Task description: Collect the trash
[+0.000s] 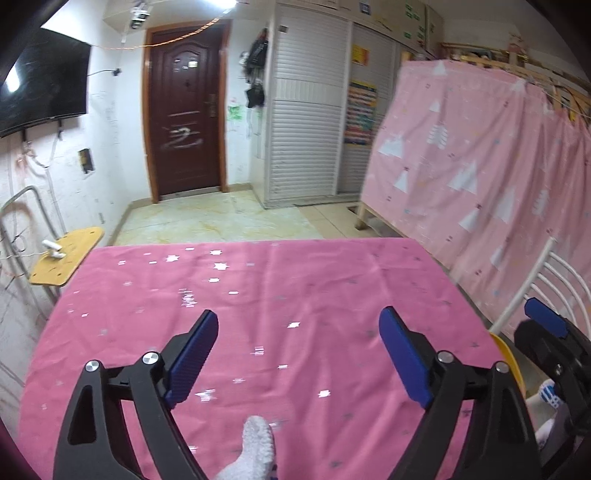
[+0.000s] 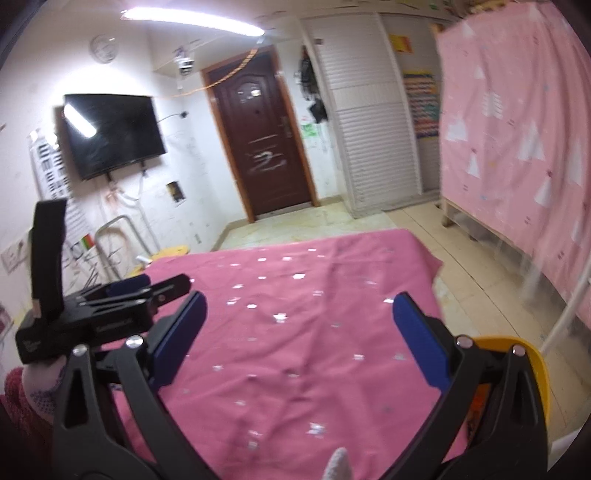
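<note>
White fuzzy glove tip (image 1: 255, 450) pokes up at the near edge of the left wrist view, between the arms of the left gripper (image 1: 299, 354); a smaller bit of it (image 2: 338, 463) shows in the right wrist view. Left gripper jaws wide apart, nothing between the blue pads (image 1: 192, 354), just pink tablecloth (image 1: 258, 295) with silver stars. Right gripper (image 2: 295, 339) likewise spread wide and empty over the same cloth. No trash visible on the cloth in either view.

Right view only: left gripper seen from the side (image 2: 110, 306) at near left, wall clock (image 2: 104, 48), ceiling light (image 2: 192, 16), yellow bin rim (image 2: 532, 369) at near right behind the gripper arm. Left view only: the right gripper's blue pad (image 1: 546, 322) at far right edge, a yellow sliver (image 1: 511, 358) just beside it, small wooden board (image 1: 66, 254) left of the table, white chair back (image 1: 554, 280).

Both views: dark TV (image 2: 112, 133), brown door (image 1: 184, 122), white slatted cabinet (image 1: 306, 110), pink curtain (image 1: 480, 166) on right.
</note>
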The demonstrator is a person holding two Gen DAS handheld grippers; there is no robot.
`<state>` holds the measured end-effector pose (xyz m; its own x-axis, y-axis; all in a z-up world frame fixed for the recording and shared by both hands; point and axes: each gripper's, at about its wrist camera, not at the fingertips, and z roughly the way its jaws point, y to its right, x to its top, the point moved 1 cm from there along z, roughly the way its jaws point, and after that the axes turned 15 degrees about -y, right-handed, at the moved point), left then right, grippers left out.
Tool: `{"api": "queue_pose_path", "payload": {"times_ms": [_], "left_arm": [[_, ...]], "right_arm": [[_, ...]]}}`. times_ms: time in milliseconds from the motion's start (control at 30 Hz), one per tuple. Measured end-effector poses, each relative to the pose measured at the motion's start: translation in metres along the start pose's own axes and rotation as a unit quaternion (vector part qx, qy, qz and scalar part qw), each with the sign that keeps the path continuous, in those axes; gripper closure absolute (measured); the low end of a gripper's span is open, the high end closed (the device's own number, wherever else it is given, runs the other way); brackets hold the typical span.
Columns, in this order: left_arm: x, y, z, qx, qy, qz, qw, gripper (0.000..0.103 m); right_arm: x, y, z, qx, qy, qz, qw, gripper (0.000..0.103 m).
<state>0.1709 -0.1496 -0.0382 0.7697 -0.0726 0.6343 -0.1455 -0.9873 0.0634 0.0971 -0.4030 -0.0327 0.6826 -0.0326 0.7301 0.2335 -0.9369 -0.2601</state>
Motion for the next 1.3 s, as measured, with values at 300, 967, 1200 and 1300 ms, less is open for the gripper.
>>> {"api": "queue_pose_path", "payload": {"times_ms": [300,967,1200,1300], "left_arm": [[-0.011,-0.054,-0.013,0.021,0.008,-0.04,0.9989,0.022],[-0.016,-0.094,-0.026,0.036,0.018,-0.074,0.9964,0.022],[-0.017,-0.095,-0.028,0.036,0.019,-0.076,0.9963,0.022],[-0.017,-0.095,-0.028,0.036,0.019,-0.076,0.9963,0.022]], "right_arm": [[0.0,-0.046,0.012,0.029,-0.002,-0.038,0.999,0.006],[0.011,-0.08,0.028,0.041,-0.011,-0.067,0.997,0.006],[0.012,-0.081,0.029,0.04,-0.008,-0.069,0.997,0.006],[0.012,-0.083,0.028,0.04,-0.006,-0.071,0.997,0.006]]}}
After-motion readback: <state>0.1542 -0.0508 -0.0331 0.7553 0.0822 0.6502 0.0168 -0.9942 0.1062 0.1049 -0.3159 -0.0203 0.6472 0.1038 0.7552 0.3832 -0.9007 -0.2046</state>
